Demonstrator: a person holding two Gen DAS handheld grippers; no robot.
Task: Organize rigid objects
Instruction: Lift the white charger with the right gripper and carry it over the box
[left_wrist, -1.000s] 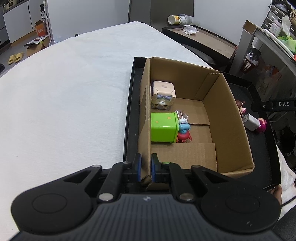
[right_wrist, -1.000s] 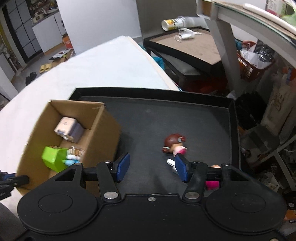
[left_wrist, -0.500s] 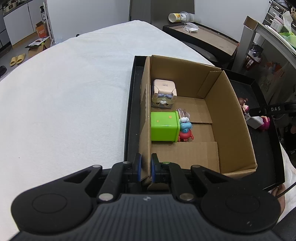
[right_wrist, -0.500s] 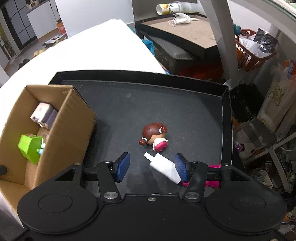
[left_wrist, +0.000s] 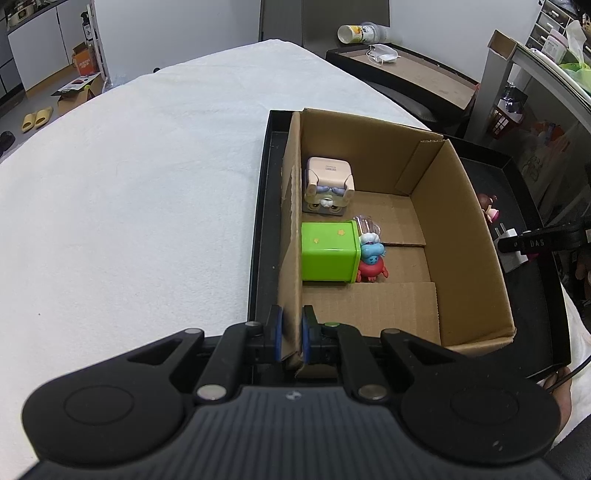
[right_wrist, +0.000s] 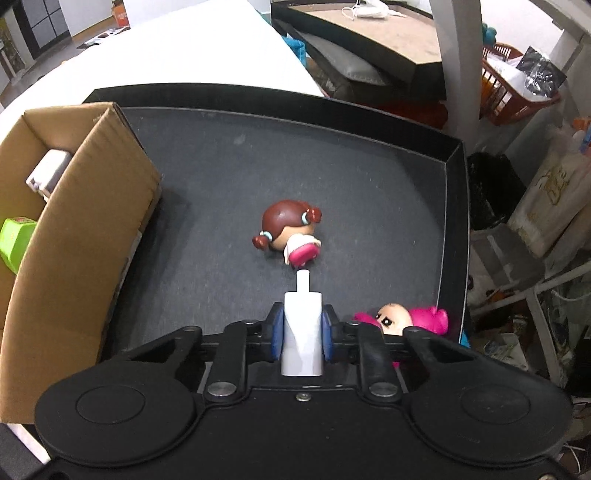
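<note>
My left gripper (left_wrist: 290, 332) is shut on the near left wall of the cardboard box (left_wrist: 465, 229). The box holds a green cube (left_wrist: 328, 251), a pale cube toy (left_wrist: 328, 184) and a small blue and red figure (left_wrist: 371, 258). My right gripper (right_wrist: 301, 332) is shut on a white charger plug (right_wrist: 302, 325), low over the black tray (right_wrist: 221, 155). A brown-haired doll (right_wrist: 288, 232) lies just ahead of the plug. A pink-haired doll (right_wrist: 402, 317) lies to the right of the gripper. In the left wrist view the plug (left_wrist: 511, 247) and the right gripper show beyond the box.
The box sits inside the black tray (left_wrist: 258, 221) on a white tablecloth (left_wrist: 129, 184). The box side (right_wrist: 85, 240) stands left of the right gripper. The tray's right rim (right_wrist: 454, 221) is near the table edge, with cluttered shelves and baskets beyond.
My right gripper moved forward over the white plug and closed on it. The left gripper stayed shut on the box wall.
</note>
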